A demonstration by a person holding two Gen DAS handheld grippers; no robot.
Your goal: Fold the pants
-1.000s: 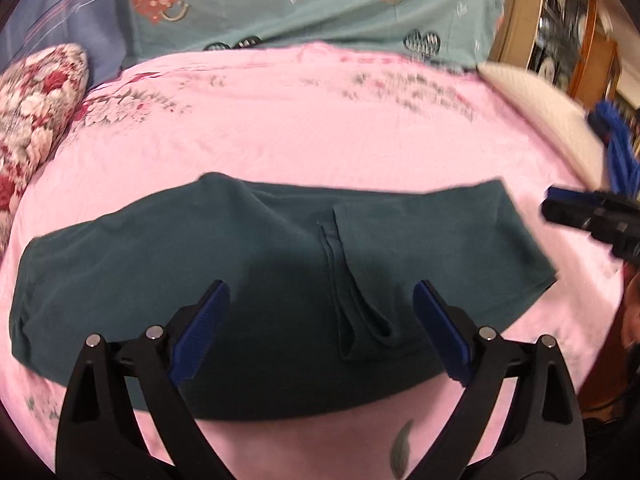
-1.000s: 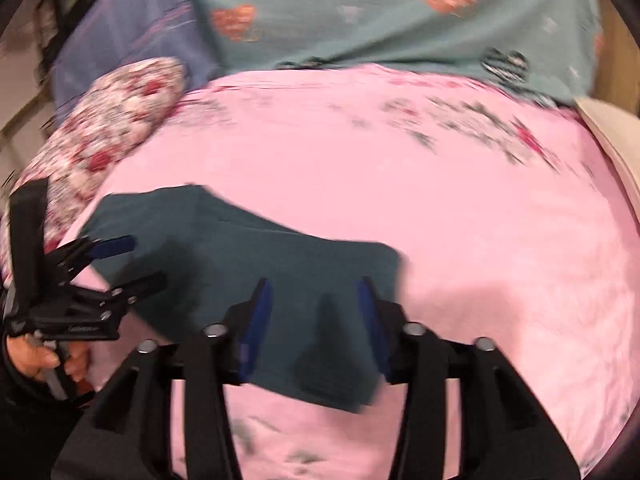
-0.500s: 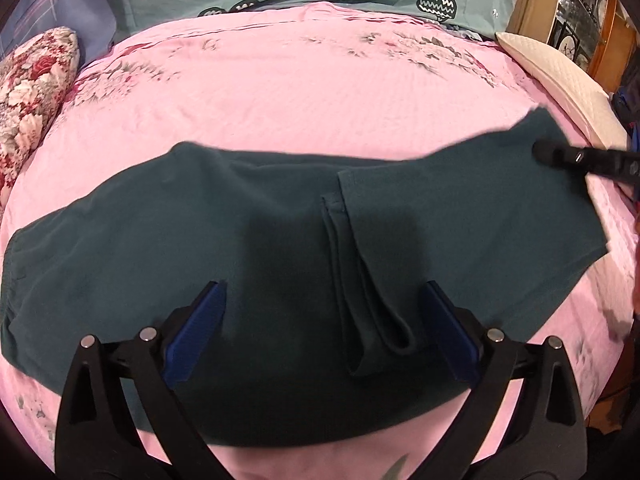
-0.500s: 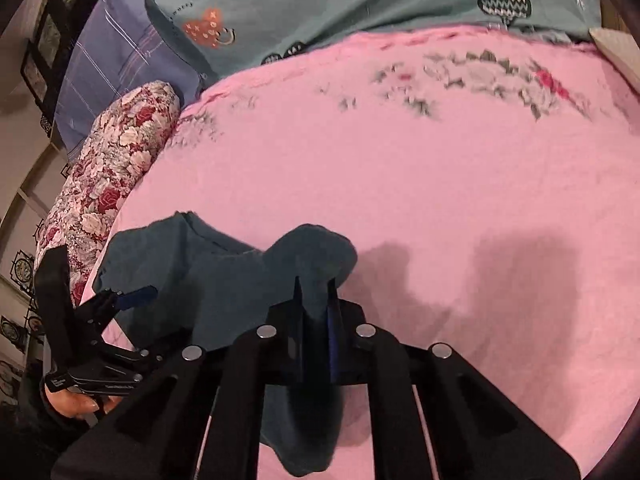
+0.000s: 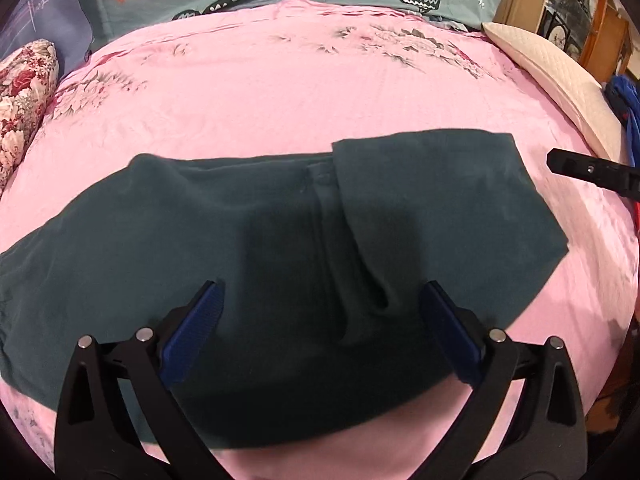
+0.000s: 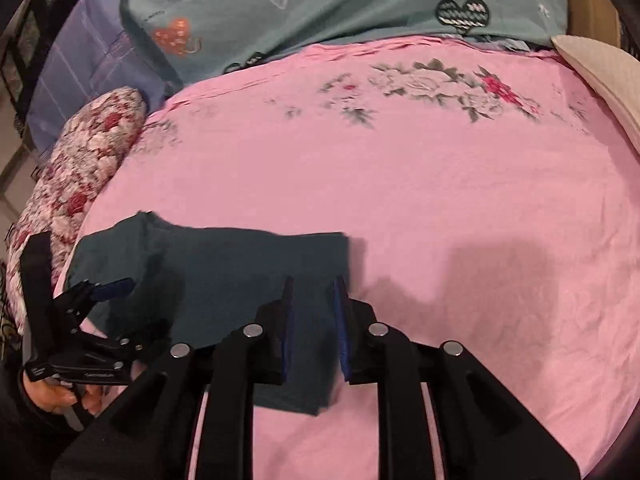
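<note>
Ahead of my fingers I see a bed under a pink floral-print sheet (image 5: 280,92), a teal heart-patterned blanket (image 6: 320,4) at its far edge. The dark green cotton pants (image 5: 248,240) lie flat beneath my wide-open left gripper (image 5: 320,304). My right gripper (image 6: 312,308), fingers narrowly parted, holds nothing.

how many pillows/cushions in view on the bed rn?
2. A red-and-white floral cushion at the left edge of the pink floral bedsheet, and a cream quilted pillow at the right edge. More may be hidden under the teal heart-print blanket.
</note>
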